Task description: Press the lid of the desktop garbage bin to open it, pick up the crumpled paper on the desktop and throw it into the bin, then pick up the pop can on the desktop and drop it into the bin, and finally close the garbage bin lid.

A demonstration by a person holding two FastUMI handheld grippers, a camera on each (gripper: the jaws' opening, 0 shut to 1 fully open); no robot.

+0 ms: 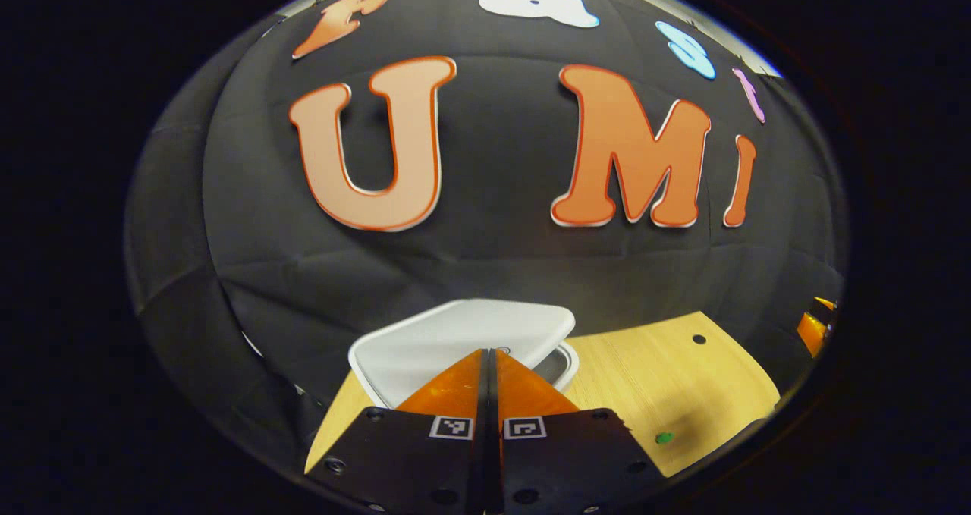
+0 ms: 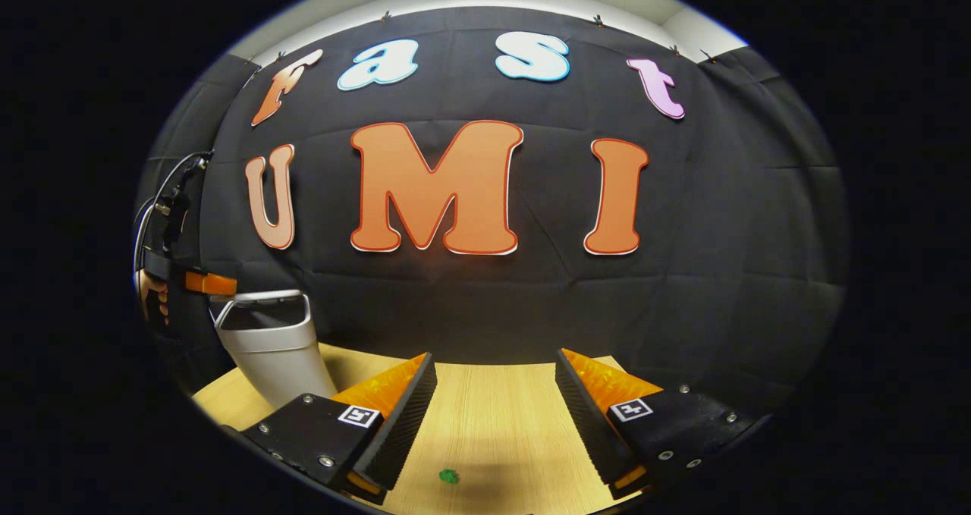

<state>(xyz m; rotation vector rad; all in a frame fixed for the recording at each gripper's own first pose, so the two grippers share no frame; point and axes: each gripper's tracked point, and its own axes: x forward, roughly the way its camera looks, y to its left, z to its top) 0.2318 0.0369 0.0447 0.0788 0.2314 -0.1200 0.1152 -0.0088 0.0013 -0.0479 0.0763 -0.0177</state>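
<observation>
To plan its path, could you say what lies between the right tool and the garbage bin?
Between right tool and garbage bin, just bare desktop, in the right gripper view.

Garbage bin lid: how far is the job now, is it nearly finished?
Done: the lid of the bin stands ajar, with a dark gap under it. In hand: the left gripper, shut, has its tips at the lid. The right gripper is open and holds nothing. Left: I cannot tell if paper and can are inside; if so, only closing.

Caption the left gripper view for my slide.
Shut left hand-held gripper poised over the white bin's lid on the wooden desktop.
</observation>
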